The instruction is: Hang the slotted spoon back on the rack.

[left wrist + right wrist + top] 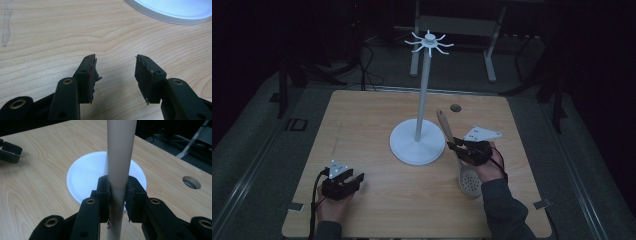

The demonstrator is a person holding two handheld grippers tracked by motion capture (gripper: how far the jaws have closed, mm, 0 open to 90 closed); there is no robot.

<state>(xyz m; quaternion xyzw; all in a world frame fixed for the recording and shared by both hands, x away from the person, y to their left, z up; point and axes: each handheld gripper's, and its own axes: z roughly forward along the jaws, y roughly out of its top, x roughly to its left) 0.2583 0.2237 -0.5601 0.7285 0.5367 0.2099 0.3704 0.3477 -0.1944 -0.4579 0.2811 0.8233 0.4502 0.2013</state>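
Pale matt wood-grain table (362, 130), smooth white stand (417, 145)

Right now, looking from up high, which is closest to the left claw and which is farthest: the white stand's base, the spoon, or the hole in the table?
From the left claw:
1. Base, middle of the table.
2. Spoon, right side, held.
3. Hole, far edge.
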